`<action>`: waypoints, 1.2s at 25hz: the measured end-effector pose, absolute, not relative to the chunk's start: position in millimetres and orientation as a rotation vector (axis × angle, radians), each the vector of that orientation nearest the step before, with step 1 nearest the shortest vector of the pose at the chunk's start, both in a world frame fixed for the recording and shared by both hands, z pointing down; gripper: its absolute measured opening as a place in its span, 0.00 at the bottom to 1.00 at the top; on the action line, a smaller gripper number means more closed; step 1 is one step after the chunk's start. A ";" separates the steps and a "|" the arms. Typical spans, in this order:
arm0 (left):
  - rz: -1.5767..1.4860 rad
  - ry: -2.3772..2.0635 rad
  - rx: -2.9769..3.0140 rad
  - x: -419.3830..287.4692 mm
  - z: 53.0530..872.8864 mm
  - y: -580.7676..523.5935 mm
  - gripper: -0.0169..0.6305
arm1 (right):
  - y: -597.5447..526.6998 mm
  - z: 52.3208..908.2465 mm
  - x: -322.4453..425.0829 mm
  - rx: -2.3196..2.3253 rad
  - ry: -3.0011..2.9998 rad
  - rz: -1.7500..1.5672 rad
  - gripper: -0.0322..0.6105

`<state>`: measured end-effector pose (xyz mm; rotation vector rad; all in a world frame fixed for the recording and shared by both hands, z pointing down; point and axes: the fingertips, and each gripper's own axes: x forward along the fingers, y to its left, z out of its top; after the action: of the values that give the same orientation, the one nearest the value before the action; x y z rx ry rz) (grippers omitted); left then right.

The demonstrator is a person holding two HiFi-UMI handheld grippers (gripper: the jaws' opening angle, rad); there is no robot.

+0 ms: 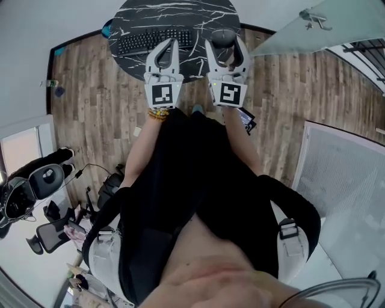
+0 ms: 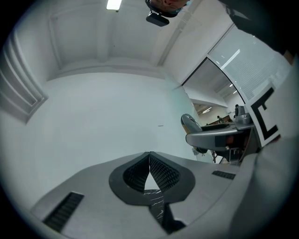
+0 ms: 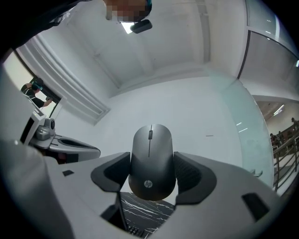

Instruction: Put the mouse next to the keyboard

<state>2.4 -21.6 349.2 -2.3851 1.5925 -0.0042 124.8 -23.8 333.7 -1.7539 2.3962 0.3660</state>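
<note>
A dark grey computer mouse point(image 3: 151, 161) is clamped between the pads of my right gripper point(image 3: 152, 170), held up in the air; in the head view the mouse point(image 1: 224, 39) shows between that gripper's fingers point(image 1: 225, 51) above the right part of the round black marble table point(image 1: 204, 15). A black keyboard point(image 1: 155, 41) lies on the table's left half. My left gripper point(image 1: 169, 47) hovers over the keyboard's right end with its jaws shut and nothing between them; in its own view the left gripper point(image 2: 149, 156) has both pads touching at the tips.
The table stands on a wood-plank floor point(image 1: 90, 114). A glass partition point(image 1: 313, 27) runs at the upper right, and a white panel point(image 1: 343, 180) stands at the right. Office chairs point(image 1: 45, 180) and bags sit at the lower left. The person's black clothing fills the middle.
</note>
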 end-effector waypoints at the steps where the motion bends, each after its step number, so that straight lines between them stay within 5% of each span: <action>1: -0.013 1.600 -2.384 3.1 350.7 -26.1 0.05 | -29.0 335.7 126.3 -1.751 2.398 0.357 0.49; 30: 0.166 1.485 -2.544 -26.9 342.6 -207.8 0.05 | -203.2 311.8 99.3 -1.944 2.335 0.471 0.49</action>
<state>-26.9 -207.8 342.6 -2.5436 1.4848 0.1664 99.3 -203.2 311.8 -1.9439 2.3353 0.4711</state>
